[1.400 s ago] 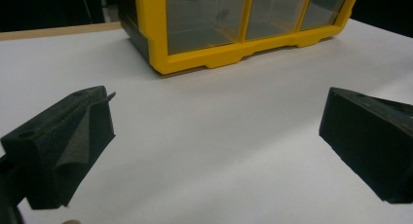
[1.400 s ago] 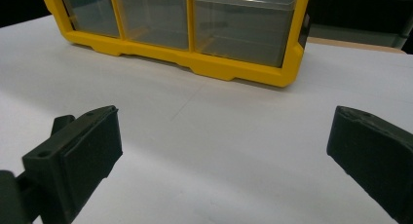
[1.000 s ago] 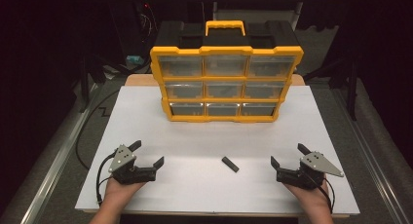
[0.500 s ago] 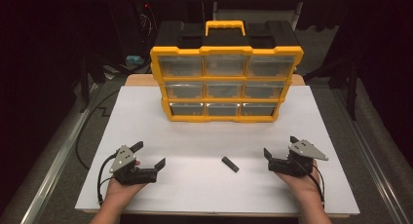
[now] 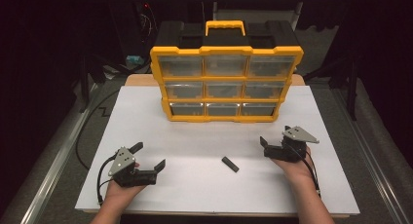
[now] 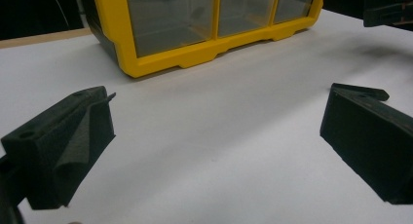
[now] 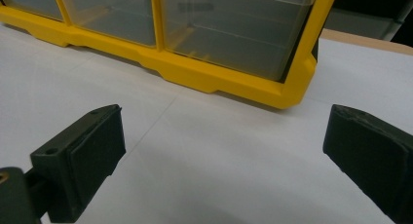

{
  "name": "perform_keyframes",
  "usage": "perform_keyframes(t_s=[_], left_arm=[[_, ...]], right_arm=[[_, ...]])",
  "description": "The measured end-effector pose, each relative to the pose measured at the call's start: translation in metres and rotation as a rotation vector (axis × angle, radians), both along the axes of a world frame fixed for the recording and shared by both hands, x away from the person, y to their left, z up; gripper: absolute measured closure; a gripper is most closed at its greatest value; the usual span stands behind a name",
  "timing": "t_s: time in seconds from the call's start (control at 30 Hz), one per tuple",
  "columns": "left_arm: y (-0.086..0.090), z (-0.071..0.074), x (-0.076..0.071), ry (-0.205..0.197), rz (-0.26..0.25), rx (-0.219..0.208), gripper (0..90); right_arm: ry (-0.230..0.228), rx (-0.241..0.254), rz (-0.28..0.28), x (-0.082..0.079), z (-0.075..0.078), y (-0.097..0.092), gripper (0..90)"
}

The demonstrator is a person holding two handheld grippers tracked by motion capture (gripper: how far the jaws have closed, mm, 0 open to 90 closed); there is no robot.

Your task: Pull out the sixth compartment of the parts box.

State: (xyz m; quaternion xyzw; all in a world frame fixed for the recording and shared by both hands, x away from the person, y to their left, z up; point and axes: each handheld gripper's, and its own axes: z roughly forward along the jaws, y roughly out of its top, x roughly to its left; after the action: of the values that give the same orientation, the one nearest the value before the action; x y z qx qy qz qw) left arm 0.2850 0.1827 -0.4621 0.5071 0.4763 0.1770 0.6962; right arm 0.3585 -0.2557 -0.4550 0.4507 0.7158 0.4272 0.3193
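A yellow organizer with clear drawers and a black back stands upright at the far middle of the white board. A small black oblong piece lies flat on the board in front of it. My left gripper rests open at the near left, well left of the piece. My right gripper is open, to the right of the piece and a little farther back. In the left gripper view my left gripper faces the organizer's lower left corner. In the right gripper view my right gripper faces the lower right drawer.
Dark floor, metal rails and cables surround the board. The far jaw of the right gripper shows at the top right of the left gripper view. A wooden table edge lies behind the board.
My right gripper has moved forward and to the left, toward the organizer and nearer the black piece. The left gripper has hardly moved.
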Motion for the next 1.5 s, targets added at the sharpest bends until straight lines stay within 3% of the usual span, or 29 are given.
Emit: perform_keyframes(t_s=[0.37,0.6,0.7,0.87,1.03,1.3,1.4,1.5], left_arm=[[-0.002,-0.001,-0.001,-0.002,-0.010,0.008,0.3],[-0.002,-0.001,0.001,0.001,-0.020,-0.005,0.3],[-0.002,-0.001,0.001,-0.002,-0.021,0.000,0.3],[-0.002,-0.001,0.000,-0.003,-0.018,0.002,0.3],[0.000,0.000,-0.002,-0.010,-0.013,0.003,0.3],[-0.001,-0.002,0.000,-0.002,-0.017,0.008,0.3],[-0.001,-0.003,-0.001,-0.003,-0.023,0.019,0.3],[-0.001,-0.002,-0.001,-0.005,-0.019,0.002,0.3]], right_arm=[[-0.018,-0.039,0.003,-0.014,0.003,-0.002,0.0],[-0.014,-0.043,0.000,-0.023,0.005,-0.012,0.0],[-0.001,-0.072,-0.005,-0.029,0.003,-0.020,0.0],[0.005,-0.070,-0.009,-0.030,0.004,-0.023,0.2],[-0.007,-0.117,0.006,-0.032,0.004,-0.021,0.3],[-0.010,-0.119,0.024,-0.032,0.003,-0.020,1.8],[-0.010,-0.136,0.024,-0.031,0.002,-0.020,1.6],[-0.011,-0.180,0.027,-0.031,0.001,-0.019,0.0]])
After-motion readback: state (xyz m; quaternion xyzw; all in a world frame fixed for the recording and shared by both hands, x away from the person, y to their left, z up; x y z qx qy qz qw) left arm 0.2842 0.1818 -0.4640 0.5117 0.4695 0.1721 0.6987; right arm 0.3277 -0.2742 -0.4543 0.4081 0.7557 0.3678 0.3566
